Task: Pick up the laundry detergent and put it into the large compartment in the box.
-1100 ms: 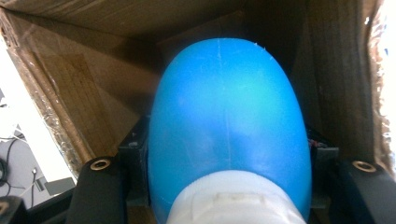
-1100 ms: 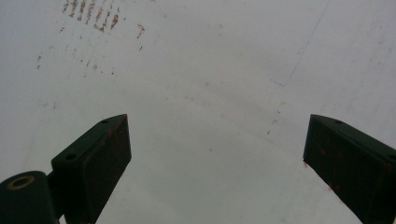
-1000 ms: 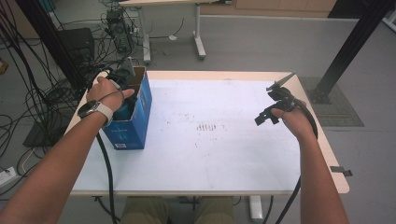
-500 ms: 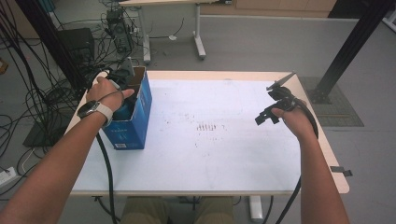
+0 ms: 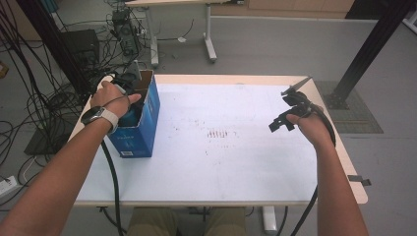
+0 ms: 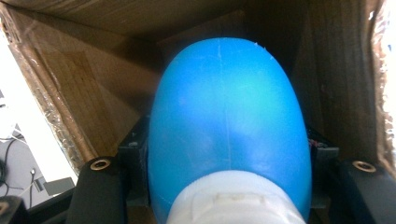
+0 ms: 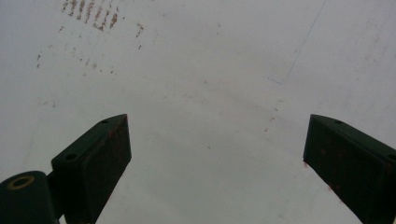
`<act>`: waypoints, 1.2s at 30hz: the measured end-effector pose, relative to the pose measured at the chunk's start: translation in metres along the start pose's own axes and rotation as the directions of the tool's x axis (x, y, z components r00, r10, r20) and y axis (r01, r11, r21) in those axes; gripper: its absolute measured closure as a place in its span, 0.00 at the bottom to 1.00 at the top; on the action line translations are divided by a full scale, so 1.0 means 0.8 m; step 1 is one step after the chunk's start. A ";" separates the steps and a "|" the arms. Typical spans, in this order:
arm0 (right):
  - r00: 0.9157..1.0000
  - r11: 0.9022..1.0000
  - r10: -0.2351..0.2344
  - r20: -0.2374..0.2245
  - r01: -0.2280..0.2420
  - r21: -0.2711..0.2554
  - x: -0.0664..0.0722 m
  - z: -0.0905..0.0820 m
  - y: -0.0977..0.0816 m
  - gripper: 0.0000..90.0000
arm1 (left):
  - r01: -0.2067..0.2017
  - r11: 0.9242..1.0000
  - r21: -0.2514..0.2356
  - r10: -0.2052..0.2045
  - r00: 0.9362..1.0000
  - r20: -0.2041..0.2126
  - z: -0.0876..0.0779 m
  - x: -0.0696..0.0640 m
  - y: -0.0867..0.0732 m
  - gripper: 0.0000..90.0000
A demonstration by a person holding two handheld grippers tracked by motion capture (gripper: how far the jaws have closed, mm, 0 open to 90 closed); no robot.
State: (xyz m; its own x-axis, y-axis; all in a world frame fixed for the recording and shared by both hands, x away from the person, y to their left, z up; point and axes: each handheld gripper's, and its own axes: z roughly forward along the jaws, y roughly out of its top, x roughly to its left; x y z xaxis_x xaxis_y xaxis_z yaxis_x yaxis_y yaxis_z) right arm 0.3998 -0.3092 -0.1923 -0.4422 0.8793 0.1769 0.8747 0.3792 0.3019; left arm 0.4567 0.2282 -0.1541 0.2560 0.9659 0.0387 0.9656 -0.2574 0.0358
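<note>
Your left claw pinches a blue bottle inside the box; your right claw hangs spread above the bench.

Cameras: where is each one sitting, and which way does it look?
High view: above the table, looking down; both forearms show.
Left gripper view: on the left gripper, inside the box, facing a blue object.
Right gripper view: on the right gripper, facing bare table.
Shared: high and left views show the box.

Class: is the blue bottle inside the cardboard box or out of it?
Inside. The left tool grips the blue bottle, with the box walls rising around it.
</note>
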 end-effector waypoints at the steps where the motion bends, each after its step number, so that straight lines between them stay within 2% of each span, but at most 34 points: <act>1: 1.000 1.000 0.000 0.000 0.000 -0.001 0.000 0.000 0.000 0.08 | 0.001 1.000 -0.001 -0.001 1.000 0.001 0.000 0.000 0.000 0.41; 36: 1.000 1.000 -0.004 0.003 0.004 -0.006 -0.001 0.000 -0.002 0.08 | -0.001 1.000 0.000 0.001 1.000 0.002 0.000 0.002 0.000 0.41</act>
State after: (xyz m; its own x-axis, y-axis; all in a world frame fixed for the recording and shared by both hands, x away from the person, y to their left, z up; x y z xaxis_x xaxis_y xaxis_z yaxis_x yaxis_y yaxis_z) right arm 0.3983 -0.3104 -0.1927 -0.4451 0.8786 0.1731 0.8717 0.3807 0.3087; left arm 0.4570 0.2295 -0.1542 0.2570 0.9657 0.0368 0.9654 -0.2583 0.0358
